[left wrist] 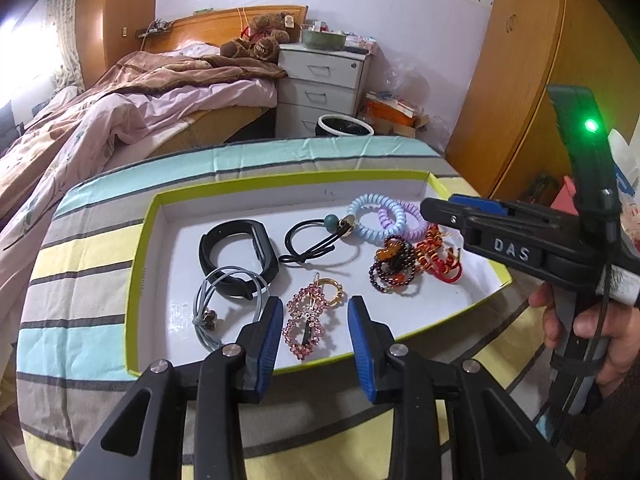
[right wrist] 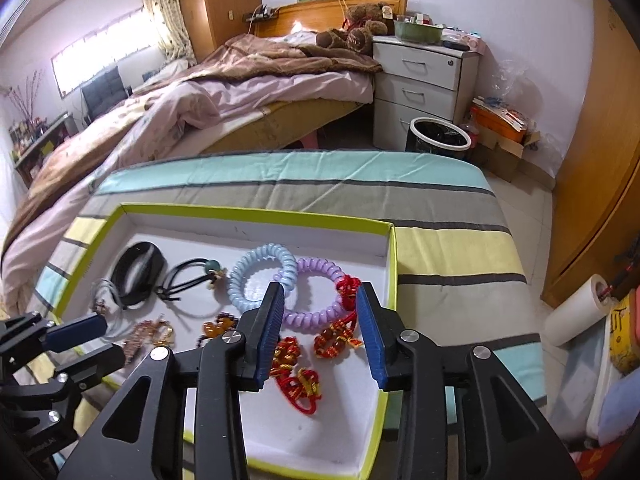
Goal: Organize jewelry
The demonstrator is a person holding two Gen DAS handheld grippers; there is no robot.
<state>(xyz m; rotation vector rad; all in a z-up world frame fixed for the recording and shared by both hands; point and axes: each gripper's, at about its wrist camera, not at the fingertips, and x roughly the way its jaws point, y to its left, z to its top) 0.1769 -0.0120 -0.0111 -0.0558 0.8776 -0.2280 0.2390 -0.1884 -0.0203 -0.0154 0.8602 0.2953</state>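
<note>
Nearest, the left tongs point(left wrist: 316, 336) tilt down over the tray's front edge, blue pads standing apart with a pink beaded hair clip point(left wrist: 308, 320) lying loose between them, gripped by nothing. The right tongs point(right wrist: 320, 332), held in a hand point(left wrist: 580, 328) and lettered "DAS" on the side, slant down likewise, spread wide above red knotted cord bracelets point(right wrist: 296, 372). The green-rimmed tray point(left wrist: 138, 264) on the striped desk point(left wrist: 76, 344) also holds a black band point(left wrist: 240, 252), a light blue coil tie point(left wrist: 376, 220) and a purple coil tie point(right wrist: 320, 292).
</note>
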